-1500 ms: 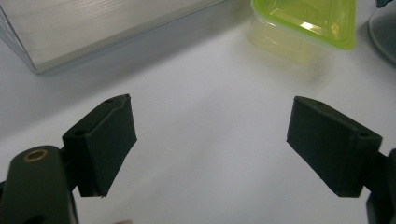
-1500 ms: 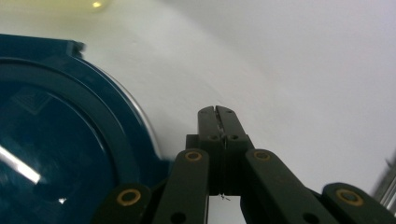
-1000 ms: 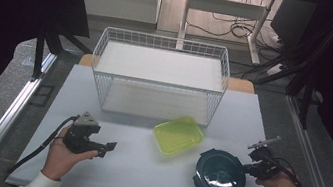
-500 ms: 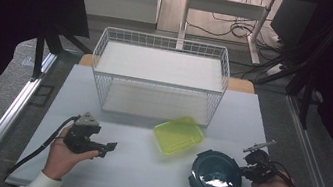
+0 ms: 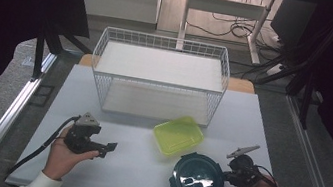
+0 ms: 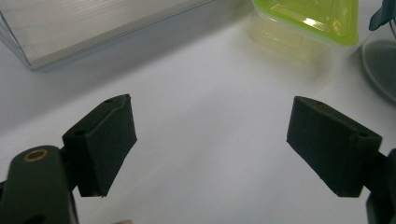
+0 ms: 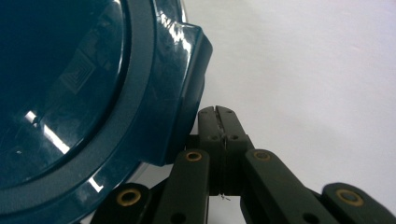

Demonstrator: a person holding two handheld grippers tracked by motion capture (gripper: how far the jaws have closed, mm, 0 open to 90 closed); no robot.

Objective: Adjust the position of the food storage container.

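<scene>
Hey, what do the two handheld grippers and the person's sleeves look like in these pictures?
Both are black. The left gripper has blocky matte pads, a grey three-cornered plate on top and a black cable. The right gripper has slim jaws with brass-coloured pivots, a grey plate and a cable too. The sleeves are white.

Both grippers are black, the left gripper topped by a grey three-cornered plate (brass rivets behind its pads), a black cable trailing back; white sleeves.

round dark teal lidded container flat on table, just beside green box.
</scene>
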